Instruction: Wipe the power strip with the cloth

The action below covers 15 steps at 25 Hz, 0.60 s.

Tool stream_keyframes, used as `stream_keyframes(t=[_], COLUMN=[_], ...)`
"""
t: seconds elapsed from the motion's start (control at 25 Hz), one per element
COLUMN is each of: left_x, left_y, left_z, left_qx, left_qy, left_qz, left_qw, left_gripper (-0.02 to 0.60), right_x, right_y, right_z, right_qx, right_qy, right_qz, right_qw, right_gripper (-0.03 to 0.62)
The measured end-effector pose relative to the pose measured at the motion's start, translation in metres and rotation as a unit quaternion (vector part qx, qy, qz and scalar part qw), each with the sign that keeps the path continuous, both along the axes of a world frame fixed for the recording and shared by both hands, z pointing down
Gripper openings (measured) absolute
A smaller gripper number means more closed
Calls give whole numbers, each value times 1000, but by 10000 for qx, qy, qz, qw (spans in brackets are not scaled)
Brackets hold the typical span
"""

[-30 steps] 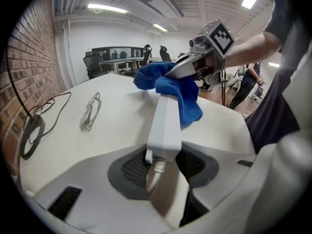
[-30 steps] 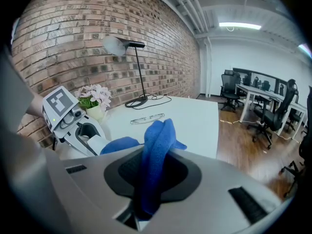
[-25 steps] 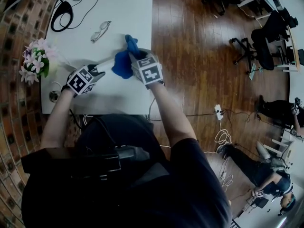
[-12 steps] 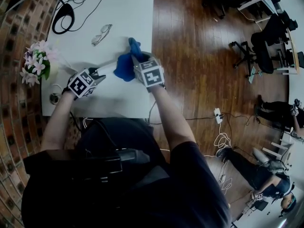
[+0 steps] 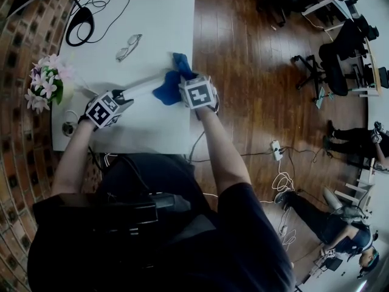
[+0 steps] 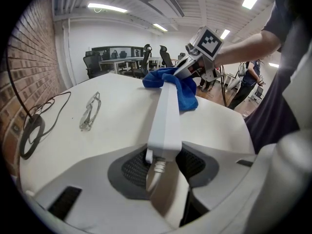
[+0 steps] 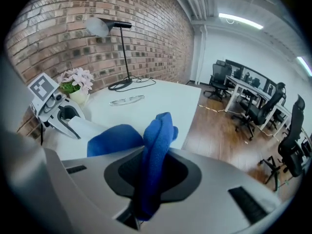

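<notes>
A long white power strip [image 5: 143, 87] [image 6: 165, 116] lies on the white table [image 5: 152, 17], and my left gripper [image 5: 121, 95] [image 6: 163, 165] is shut on its cable end. The blue cloth [image 5: 173, 85] [image 6: 183, 87] [image 7: 151, 145] drapes over the strip's far end. My right gripper [image 5: 185, 90] [image 7: 148, 179] is shut on a bunched fold of the cloth and holds it on the strip [image 7: 80, 126]. From the left gripper view the right gripper [image 6: 187, 72] sits at the strip's far tip.
Clear glasses [image 5: 127, 46] [image 6: 89, 113] lie behind the strip. A black lamp base and cable [image 5: 79, 24] sit at the far left corner. Pink flowers in a pot [image 5: 45, 81] stand at the table's left edge. The right table edge drops to wooden floor [image 5: 255, 53].
My right gripper and the cloth have slid right along the strip toward its far end, baring more of the white strip. The left gripper has stayed put.
</notes>
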<state>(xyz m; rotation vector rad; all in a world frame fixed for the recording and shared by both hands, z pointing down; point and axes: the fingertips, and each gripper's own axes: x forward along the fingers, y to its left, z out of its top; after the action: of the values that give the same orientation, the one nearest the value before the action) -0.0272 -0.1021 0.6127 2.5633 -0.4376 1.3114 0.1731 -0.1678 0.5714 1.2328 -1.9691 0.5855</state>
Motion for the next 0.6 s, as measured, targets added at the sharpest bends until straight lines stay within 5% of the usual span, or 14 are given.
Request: stream_keyframes(t=[0.36,0.6], left_x=[7,3], left_y=[8,7], left_z=[-11,-3], left_qx=[187,410], left_qy=[-151,-332], left_qz=[203,313], left_qw=[9995,9981], left_gripper=[176,175], right_x=[-12,-52], right_y=[6,5], right_z=[-32,-51], right_qx=[285,418], right_qy=[-785,-1206], right_qz=[103,-394], right_qw=[9965,9910], right_gripper=[61,63])
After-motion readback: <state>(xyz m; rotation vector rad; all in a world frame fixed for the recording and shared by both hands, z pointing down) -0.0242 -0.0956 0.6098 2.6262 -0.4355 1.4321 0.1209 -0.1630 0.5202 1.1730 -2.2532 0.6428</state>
